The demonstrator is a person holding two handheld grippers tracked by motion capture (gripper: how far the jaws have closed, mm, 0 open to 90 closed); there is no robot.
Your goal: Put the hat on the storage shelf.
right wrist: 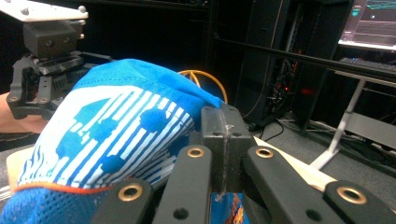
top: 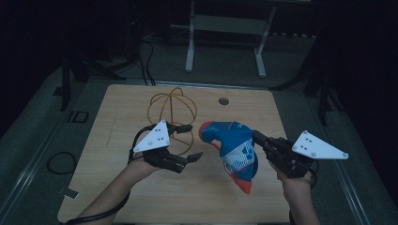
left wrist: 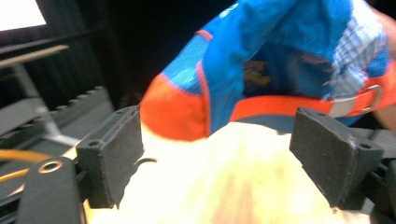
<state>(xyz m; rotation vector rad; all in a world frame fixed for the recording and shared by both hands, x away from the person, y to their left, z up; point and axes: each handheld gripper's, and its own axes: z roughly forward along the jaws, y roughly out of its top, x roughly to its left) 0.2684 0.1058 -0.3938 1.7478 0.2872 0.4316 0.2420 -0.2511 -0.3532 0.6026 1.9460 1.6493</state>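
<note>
We hold the blue and orange cap (top: 234,152) lifted over the table (top: 117,187) in the right gripper (top: 259,138), clenched on its fabric. The left gripper (top: 193,141) is released, nothing between its 2 pads. We should regrip the brim squarely before tugging.

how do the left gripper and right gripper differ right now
The left gripper is open, with bare table between its pads; the right gripper is shut on the blue and orange cap. The left gripper sits beside the cap without touching it; the right gripper holds it up off the wooden table. Both are black and carry a grey three-cornered plate on top.
</note>
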